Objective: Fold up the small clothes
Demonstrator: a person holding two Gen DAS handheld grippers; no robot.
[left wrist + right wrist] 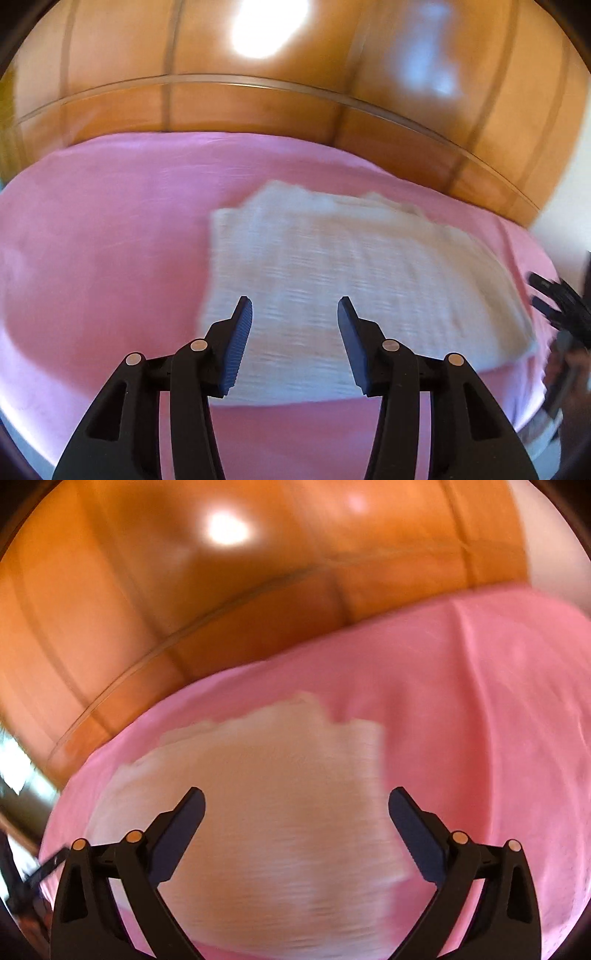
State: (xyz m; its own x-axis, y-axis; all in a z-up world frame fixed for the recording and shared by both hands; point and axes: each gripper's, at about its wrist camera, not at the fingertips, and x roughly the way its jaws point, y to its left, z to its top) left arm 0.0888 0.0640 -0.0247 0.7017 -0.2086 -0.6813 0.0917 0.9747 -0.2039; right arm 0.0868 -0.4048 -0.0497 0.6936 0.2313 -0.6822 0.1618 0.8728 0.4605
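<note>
Black fingers of the left gripper point(294, 308) are standing apart and gripping nothing at the bottom of its frame, over a white garment point(343, 273) lying mid-frame on pink bedding point(99, 229). Likewise the right gripper point(295, 801) is hanging released above that blurred garment point(266, 812); wooden panelling point(258, 103) is filling the top.

Off-white garment point(343, 280) with fine pale horizontal ribbing, blurred, just ahead of the left tongs point(294, 308); creamier and warmer in tone between the right tongs point(295, 801). Plain pink bed sheet point(103, 236) all around, unpatterned. Black tong arms with dark blue ridged pads point(238, 343) and small brass-coloured rivets. Glossy orange-brown wooden panelling point(258, 107) beyond the bed, with darker seams and white glare spots.
</note>
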